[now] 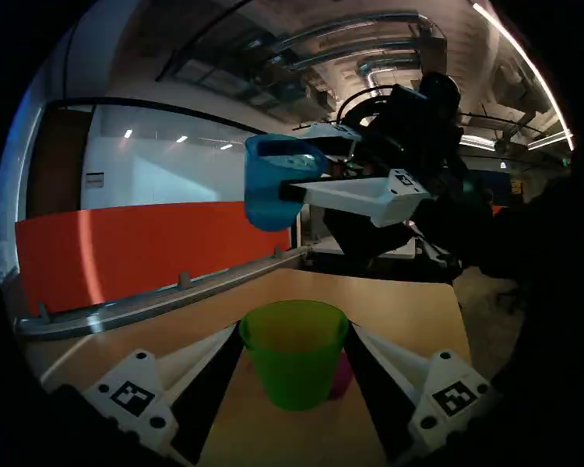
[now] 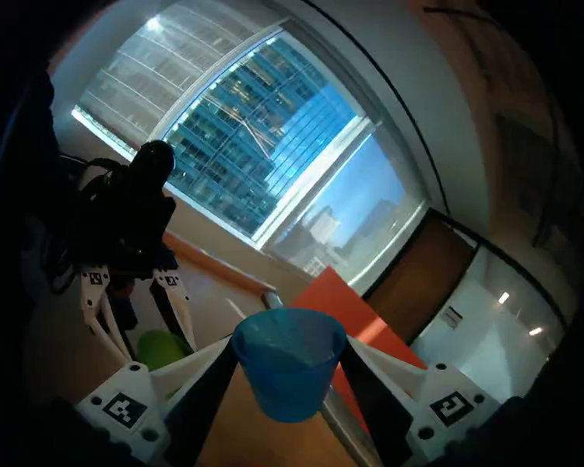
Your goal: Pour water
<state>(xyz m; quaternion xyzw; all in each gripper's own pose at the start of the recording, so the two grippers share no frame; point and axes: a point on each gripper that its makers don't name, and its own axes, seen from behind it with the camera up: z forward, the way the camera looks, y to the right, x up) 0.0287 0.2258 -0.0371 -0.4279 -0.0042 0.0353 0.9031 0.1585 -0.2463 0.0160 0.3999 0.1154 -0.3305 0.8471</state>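
A blue cup (image 2: 290,367) hangs raised in the air, pinched from both sides by the right gripper (image 2: 290,344). Below it a green cup (image 1: 294,359) stands upright, its mouth open to the ceiling. It appears to rest on a wooden table (image 1: 401,303), clasped between the fingers of the left gripper (image 1: 294,335). The blue cup is up and ahead of the green rim, well apart from it. Pouring likely means lowering it and tipping it toward that rim. Whether it holds water cannot be told.
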